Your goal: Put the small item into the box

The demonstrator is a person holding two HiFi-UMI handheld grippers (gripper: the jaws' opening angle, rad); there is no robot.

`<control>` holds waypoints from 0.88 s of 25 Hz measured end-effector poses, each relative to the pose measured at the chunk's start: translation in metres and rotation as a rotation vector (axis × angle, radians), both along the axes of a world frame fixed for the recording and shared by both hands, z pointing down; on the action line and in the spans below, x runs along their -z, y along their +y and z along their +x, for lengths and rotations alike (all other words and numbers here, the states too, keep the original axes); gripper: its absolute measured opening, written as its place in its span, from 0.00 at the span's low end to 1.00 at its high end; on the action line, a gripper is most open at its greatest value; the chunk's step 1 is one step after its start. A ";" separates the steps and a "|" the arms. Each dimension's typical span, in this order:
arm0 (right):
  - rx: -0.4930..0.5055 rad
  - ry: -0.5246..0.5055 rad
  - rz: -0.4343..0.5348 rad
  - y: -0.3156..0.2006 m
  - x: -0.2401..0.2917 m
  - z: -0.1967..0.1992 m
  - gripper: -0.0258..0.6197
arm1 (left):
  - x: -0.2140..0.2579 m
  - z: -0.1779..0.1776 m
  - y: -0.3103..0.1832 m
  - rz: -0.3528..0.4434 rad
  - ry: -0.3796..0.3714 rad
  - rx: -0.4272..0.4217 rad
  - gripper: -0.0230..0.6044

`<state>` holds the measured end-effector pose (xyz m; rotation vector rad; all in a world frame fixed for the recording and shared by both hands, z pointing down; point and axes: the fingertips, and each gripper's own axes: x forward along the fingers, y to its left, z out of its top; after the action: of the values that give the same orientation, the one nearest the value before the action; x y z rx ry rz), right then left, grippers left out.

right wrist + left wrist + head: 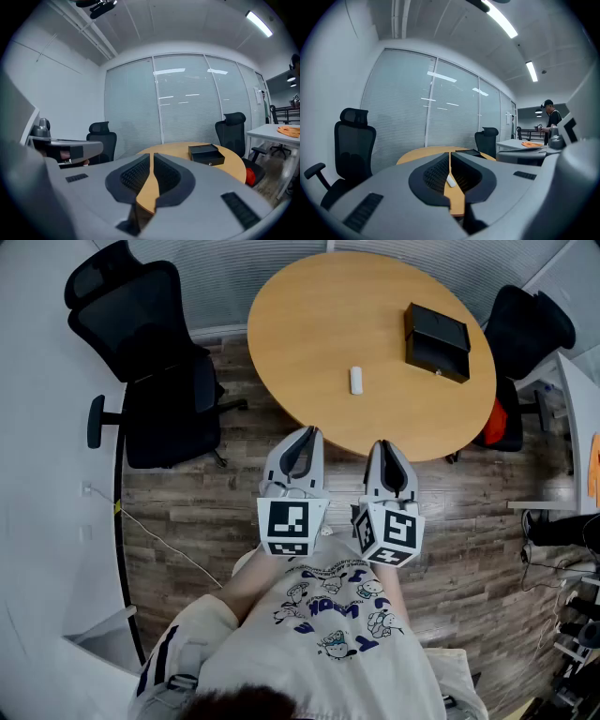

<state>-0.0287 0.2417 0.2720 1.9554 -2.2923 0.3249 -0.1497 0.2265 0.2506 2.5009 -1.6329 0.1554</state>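
Observation:
The small white item (pixel 356 380) lies near the middle of the round wooden table (pixel 309 324). The black box (pixel 437 341) stands open at the table's right side. Both grippers hang side by side just off the table's near edge, in front of the person. My left gripper (pixel 307 431) is shut with nothing in it, and so is my right gripper (pixel 386 443). In the left gripper view the small item (pixel 450 180) shows through the slit below the closed tips (pixel 450 153). In the right gripper view the box (pixel 206 154) sits right of the closed tips (pixel 151 154).
A black office chair (pixel 150 362) stands left of the table and another (pixel 527 326) behind its right side. A white desk (pixel 583 418) runs along the right, with something red (pixel 497 423) under the table's edge. A person (pixel 551 119) stands far off.

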 end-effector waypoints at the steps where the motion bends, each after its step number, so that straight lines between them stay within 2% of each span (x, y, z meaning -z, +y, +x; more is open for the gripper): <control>1: 0.001 0.000 -0.001 -0.001 -0.001 -0.001 0.11 | 0.000 0.000 -0.001 -0.001 -0.004 0.002 0.07; 12: -0.008 -0.006 -0.013 -0.008 -0.007 -0.008 0.11 | -0.006 -0.005 -0.008 -0.012 -0.004 -0.005 0.07; 22: -0.041 -0.018 -0.031 -0.029 -0.016 -0.015 0.11 | -0.009 -0.021 -0.034 -0.010 0.000 -0.015 0.07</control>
<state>-0.0436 0.2123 0.2883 1.9945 -2.2468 0.3819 -0.1709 0.1928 0.2597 2.5066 -1.6093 0.1644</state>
